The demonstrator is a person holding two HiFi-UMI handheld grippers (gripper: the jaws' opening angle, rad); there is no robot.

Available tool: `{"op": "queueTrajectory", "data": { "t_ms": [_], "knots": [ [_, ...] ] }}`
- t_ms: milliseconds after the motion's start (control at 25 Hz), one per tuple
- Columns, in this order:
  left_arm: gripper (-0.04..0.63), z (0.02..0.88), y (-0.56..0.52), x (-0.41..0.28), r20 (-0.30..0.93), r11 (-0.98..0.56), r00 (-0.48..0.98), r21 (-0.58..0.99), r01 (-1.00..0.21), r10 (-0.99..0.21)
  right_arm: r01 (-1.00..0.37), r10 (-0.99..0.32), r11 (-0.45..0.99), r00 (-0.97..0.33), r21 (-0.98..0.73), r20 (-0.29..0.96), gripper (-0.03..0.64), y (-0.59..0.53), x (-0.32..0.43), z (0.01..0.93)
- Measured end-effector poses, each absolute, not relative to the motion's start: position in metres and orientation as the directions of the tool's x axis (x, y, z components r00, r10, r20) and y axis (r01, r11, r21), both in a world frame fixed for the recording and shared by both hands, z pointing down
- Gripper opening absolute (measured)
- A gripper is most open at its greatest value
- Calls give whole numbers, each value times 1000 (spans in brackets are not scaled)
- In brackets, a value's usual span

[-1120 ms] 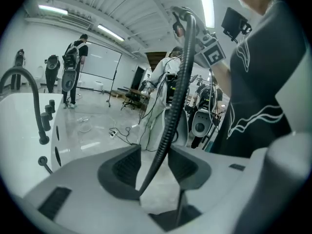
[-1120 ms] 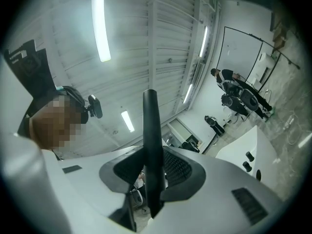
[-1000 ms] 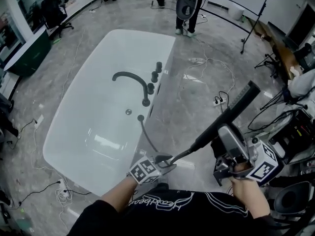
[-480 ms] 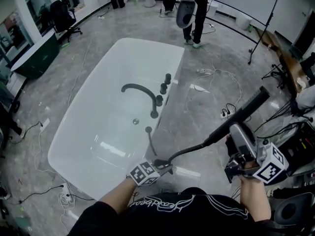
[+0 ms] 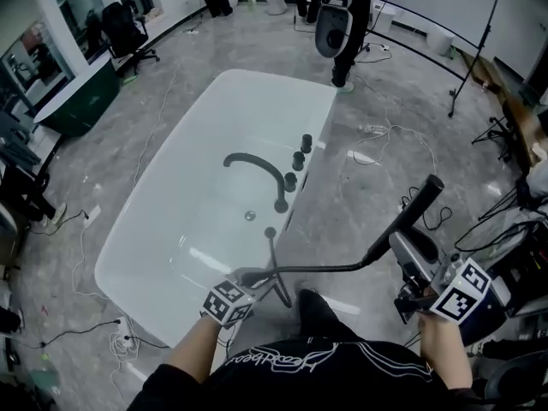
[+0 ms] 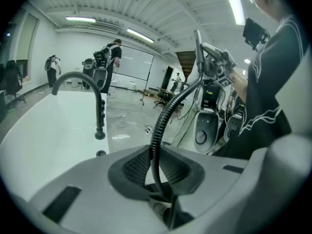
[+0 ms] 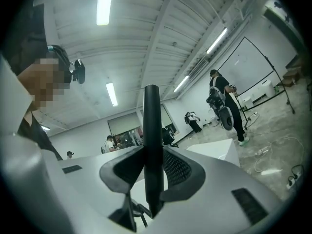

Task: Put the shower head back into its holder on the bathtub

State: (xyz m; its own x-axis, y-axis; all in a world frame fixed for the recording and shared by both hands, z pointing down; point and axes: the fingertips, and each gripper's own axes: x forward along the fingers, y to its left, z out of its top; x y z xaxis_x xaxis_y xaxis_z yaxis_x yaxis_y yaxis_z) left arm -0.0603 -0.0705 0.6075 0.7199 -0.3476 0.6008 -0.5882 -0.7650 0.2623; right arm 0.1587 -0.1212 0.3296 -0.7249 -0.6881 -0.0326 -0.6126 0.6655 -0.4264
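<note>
The black shower head [image 5: 413,212] is a long wand, and my right gripper [image 5: 398,240] is shut on its lower part at the right of the head view. In the right gripper view the wand [image 7: 151,130] stands upright between the jaws of that gripper [image 7: 153,174]. Its black ribbed hose [image 5: 317,270] runs left to my left gripper [image 5: 248,276], which is shut on it just off the white bathtub's [image 5: 171,221] near right rim. From there the hose drops to the black holder [image 5: 271,232] on the rim. The hose [image 6: 162,123] lies between the left gripper's jaws [image 6: 155,172].
A black curved spout [image 5: 257,168] and several black knobs [image 5: 300,154] stand on the tub's right rim. Cables [image 5: 377,135] trail over the grey floor. People [image 5: 338,15] stand beyond the tub's far end. A tripod [image 5: 479,50] and equipment [image 5: 522,264] are at the right.
My left gripper has closed on the hose and drawn it left toward the tub rim, so the hose now stretches between the grippers. The right gripper has sunk with the wand.
</note>
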Motion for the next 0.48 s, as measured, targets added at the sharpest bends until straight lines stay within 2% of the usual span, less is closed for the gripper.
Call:
{"op": "queueTrajectory", "data": {
  "t_ms": [280, 480],
  "knots": [
    [58, 557, -118, -98, 570, -687, 655, 203, -698, -496, -595, -622, 686, -778, -418, 88, 123, -150, 141, 374],
    [58, 508, -153, -110, 533, -674, 606, 88, -734, -590, -532, -553, 728, -828, -432, 88, 123, -165, 124, 384]
  ]
}}
